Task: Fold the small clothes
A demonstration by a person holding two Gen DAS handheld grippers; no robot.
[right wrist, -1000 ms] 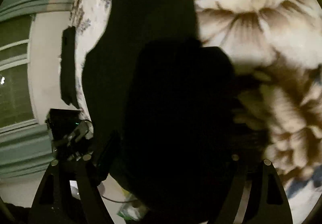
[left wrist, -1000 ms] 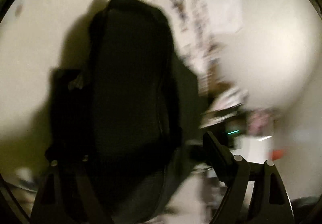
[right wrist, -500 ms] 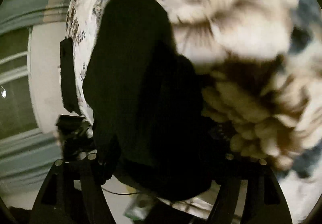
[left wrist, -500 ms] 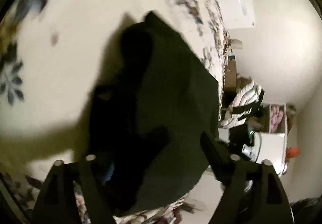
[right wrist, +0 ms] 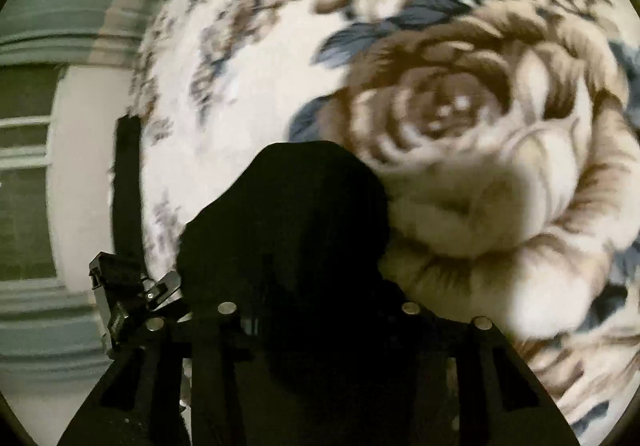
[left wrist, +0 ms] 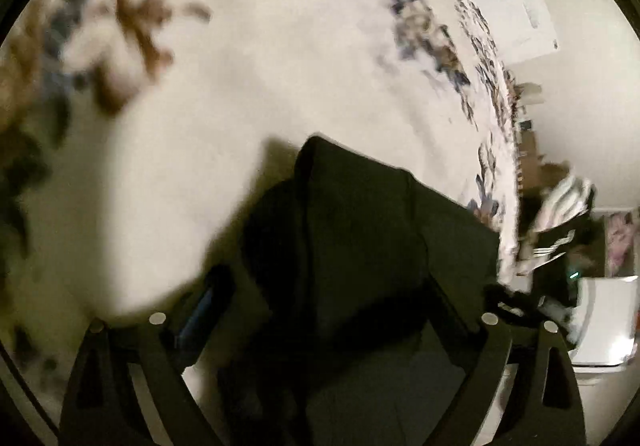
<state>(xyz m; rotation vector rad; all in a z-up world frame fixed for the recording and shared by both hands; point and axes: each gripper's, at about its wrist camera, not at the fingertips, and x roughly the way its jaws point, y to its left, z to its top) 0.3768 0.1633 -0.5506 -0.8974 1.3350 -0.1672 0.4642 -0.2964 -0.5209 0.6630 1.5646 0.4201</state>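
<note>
No writing can be read. The black garment (left wrist: pixel 360 246) is straddled by the wide-spread left claw (left wrist: pixel 324 310), which has just been opening; the right claw (right wrist: pixel 316 310) has just been closing, its grip hidden in the dark.

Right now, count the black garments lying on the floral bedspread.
1. A single black garment lies near the bedspread's near edge, between the left gripper's wide fingers; the right wrist view shows the same dark cloth. Others may lie out of view.
</note>
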